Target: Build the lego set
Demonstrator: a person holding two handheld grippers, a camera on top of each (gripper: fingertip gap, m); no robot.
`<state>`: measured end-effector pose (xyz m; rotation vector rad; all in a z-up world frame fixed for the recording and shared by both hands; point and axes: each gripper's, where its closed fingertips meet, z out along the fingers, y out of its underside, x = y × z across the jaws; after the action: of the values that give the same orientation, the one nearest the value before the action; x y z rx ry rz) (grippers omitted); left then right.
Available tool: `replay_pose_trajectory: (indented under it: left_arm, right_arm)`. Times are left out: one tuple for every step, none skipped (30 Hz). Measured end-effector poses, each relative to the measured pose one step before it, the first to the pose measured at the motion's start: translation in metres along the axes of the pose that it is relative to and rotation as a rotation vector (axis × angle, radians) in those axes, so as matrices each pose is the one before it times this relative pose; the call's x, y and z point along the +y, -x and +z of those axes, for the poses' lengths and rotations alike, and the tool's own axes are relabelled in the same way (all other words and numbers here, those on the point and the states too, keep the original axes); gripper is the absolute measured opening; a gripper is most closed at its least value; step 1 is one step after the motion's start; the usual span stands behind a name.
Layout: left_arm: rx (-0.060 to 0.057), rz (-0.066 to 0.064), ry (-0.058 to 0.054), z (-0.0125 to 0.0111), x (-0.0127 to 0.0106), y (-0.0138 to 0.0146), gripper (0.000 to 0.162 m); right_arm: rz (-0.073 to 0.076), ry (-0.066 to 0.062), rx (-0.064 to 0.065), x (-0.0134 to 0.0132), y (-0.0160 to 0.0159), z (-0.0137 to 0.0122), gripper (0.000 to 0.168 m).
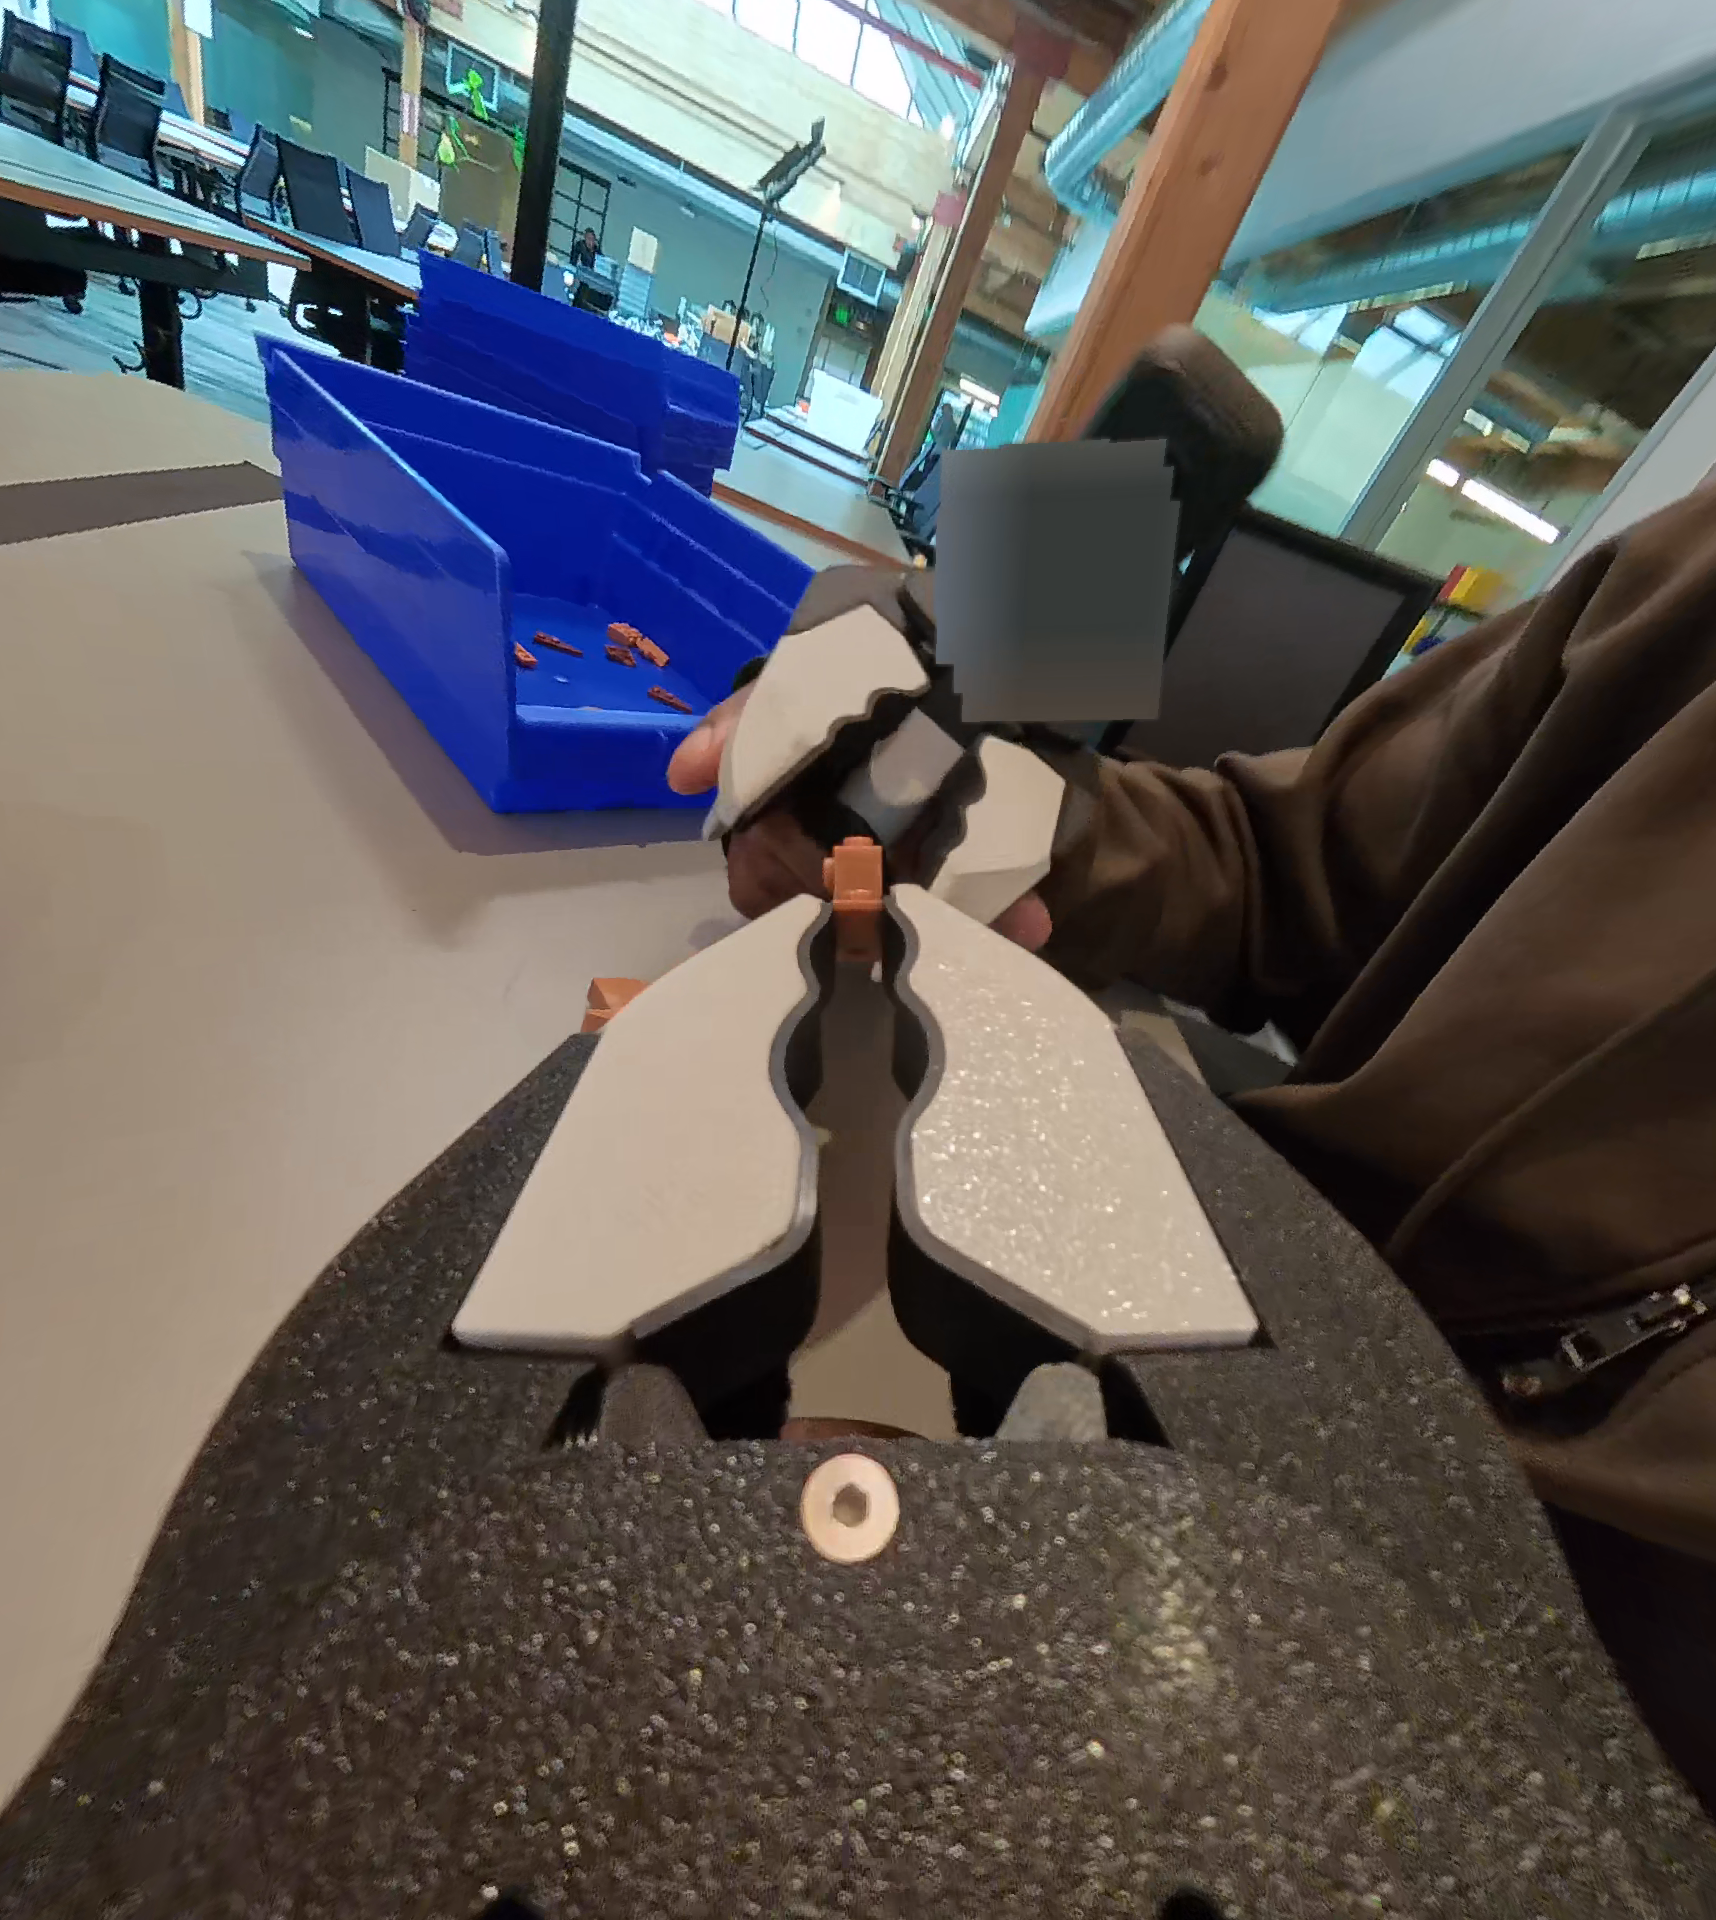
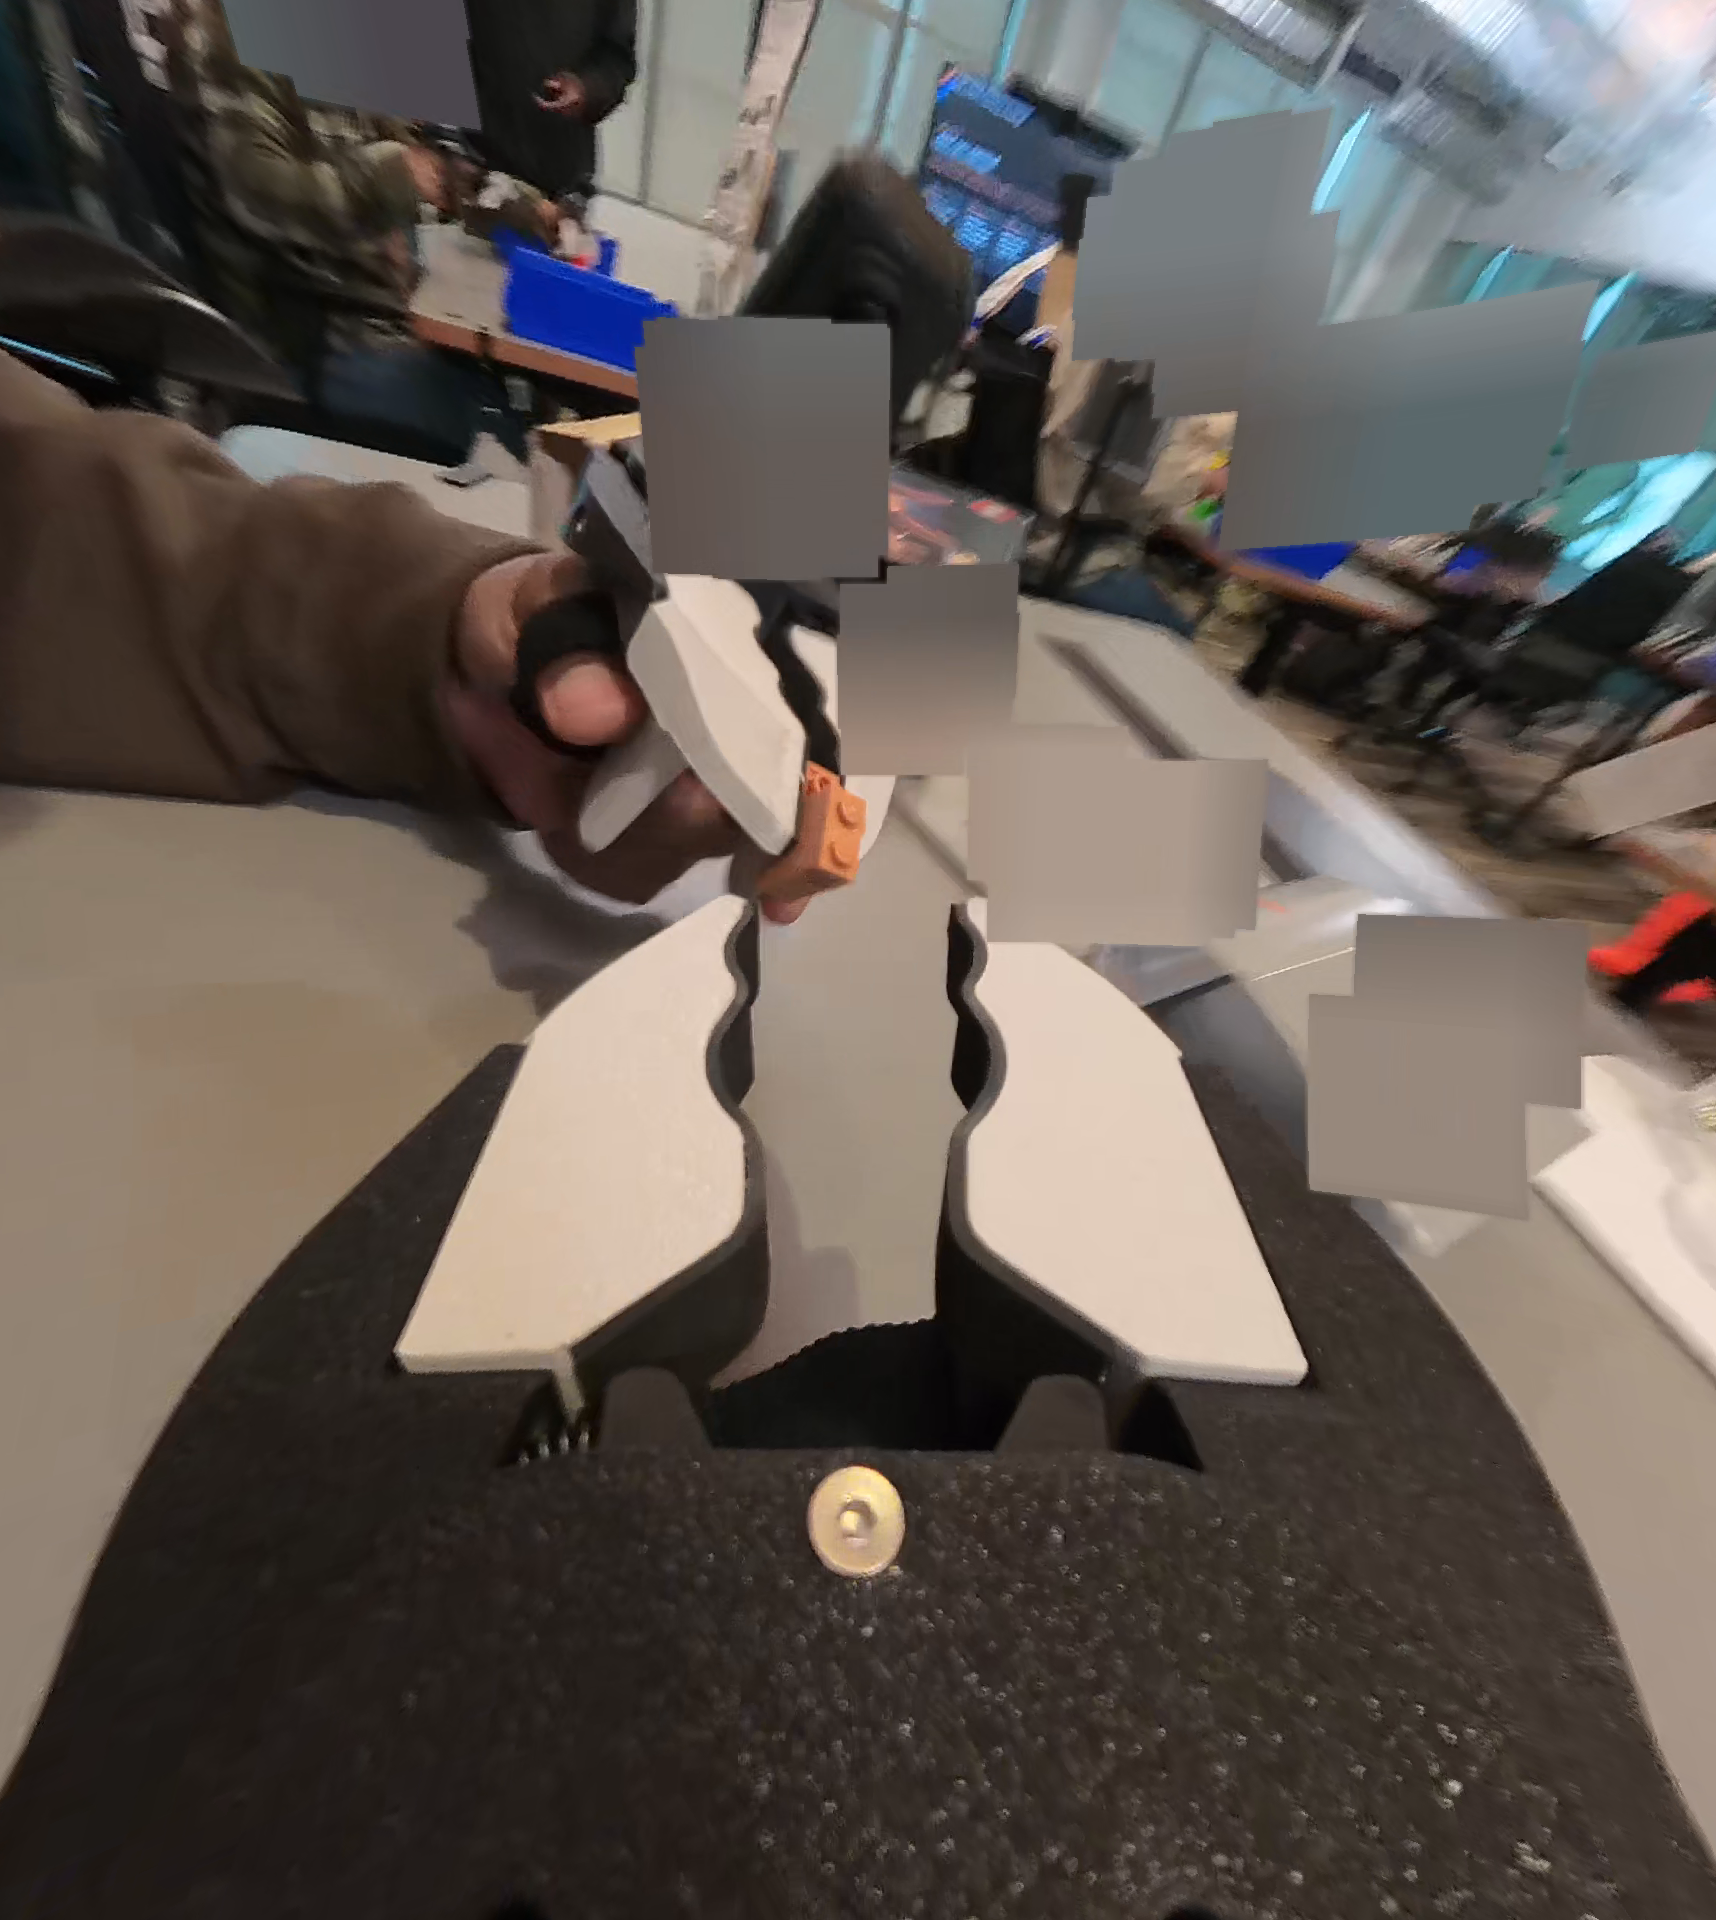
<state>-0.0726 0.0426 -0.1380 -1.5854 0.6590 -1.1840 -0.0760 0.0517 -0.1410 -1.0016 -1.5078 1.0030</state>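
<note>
Pinching, left gripper [image 1: 854, 914]: fingers pressed together on an orange lego piece [image 1: 855, 883] at the tips, raised above the grey table [image 1: 158, 987]; person's hand [image 2: 563, 717] wraps the handle, brown sleeve [image 2: 158, 582] behind.
lego piece: small, orange-brown, studs showing in the right wrist view, sticking out past the fingertips.
bin: blue bin [image 1: 397, 561] far left on the table, loose orange pieces [image 1: 615, 649] on its floor.
right gripper [image 2: 854, 925]: fingers spread, holding nothing, pointed at the left gripper, tips just beside the lego piece.
extra: another orange piece [image 1: 610, 997] on the table beside the left finger.
</note>
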Motion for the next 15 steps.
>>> replay_pose_trajectory:
  left_arm:
    - [0.0044, -0.0258, -0.013, 0.00034, -0.00085, 0.00058, 0.008]
    - [0.0059, -0.0203, -0.0105, 0.00066, -0.00065, 0.00015, 0.008]
    - [0.0012, -0.0163, -0.0079, 0.00072, -0.00027, 0.00063, 0.008]
    - [0.0011, -0.0155, -0.0062, 0.00092, 0.00004, 0.00048, 0.008]
    - [0.0018, -0.0147, -0.0087, 0.00083, -0.00036, 0.00033, 0.008]
    - [0.0014, -0.0145, -0.0096, 0.00076, -0.00057, 0.0003, 0.008]
    - [0.0021, -0.0149, -0.0092, 0.00063, -0.00064, 0.00018, 0.008]
    - [0.004, -0.0147, -0.0077, 0.00067, -0.00048, -0.00024, 0.008]
    - [0.0058, -0.0128, -0.0083, 0.00067, -0.00059, -0.0007, 0.008]
    - [0.0017, -0.0103, -0.0041, 0.00066, -0.00014, -0.00018, 0.008]
    - [-0.0007, -0.0056, 0.0022, 0.00083, 0.00065, 0.00002, 0.008]
    - [0.0007, -0.0026, 0.004, 0.00088, 0.00092, -0.00038, 0.008]
    - [0.0004, -0.0025, 0.0023, 0.00081, 0.00073, -0.00023, 0.008]
    - [-0.0029, -0.0026, -0.0013, 0.00035, 0.00008, 0.00021, 0.008]
    - [-0.0019, -0.0027, 0.0004, 0.00026, 0.00022, 0.00038, 0.008]
  right_arm:
    - [-0.029, -0.0134, 0.0265, -0.00233, -0.00102, -0.0001, 0.034]
    - [-0.021, -0.0101, 0.0169, -0.00155, 0.00011, 0.00028, 0.033]
    - [-0.0157, -0.0083, 0.0132, -0.00094, 0.00076, 0.00071, 0.033]
    - [-0.0152, -0.0048, 0.0042, -0.00029, 0.00201, 0.00116, 0.033]
    - [-0.0244, 0.0005, 0.0036, 0.00025, 0.00235, 0.00123, 0.033]
    - [-0.0336, 0.0003, 0.0138, -0.00024, 0.00113, 0.00104, 0.033]
    - [-0.0312, -0.0003, 0.012, -0.00071, 0.00089, 0.00066, 0.033]
    - [-0.0241, -0.0017, 0.0092, -0.00101, 0.00108, 0.00059, 0.033]
    - [-0.0153, -0.0018, 0.0189, -0.00087, -0.00102, 0.00038, 0.033]
    - [-0.0099, -0.0007, 0.0157, -0.00057, -0.00116, 0.00035, 0.032]
    - [-0.0067, -0.0016, 0.0148, -0.00046, -0.00138, 0.0001, 0.03]
    - [-0.0044, -0.0034, 0.014, -0.00057, -0.00151, -0.00008, 0.027]
    - [-0.0012, -0.0009, 0.0107, -0.00005, -0.00156, -0.00024, 0.023]
    - [-0.0005, 0.0011, 0.0013, 0.00035, -0.00055, -0.00016, 0.022]
    - [0.0002, 0.0016, -0.0015, 0.0005, -0.00008, -0.00009, 0.022]
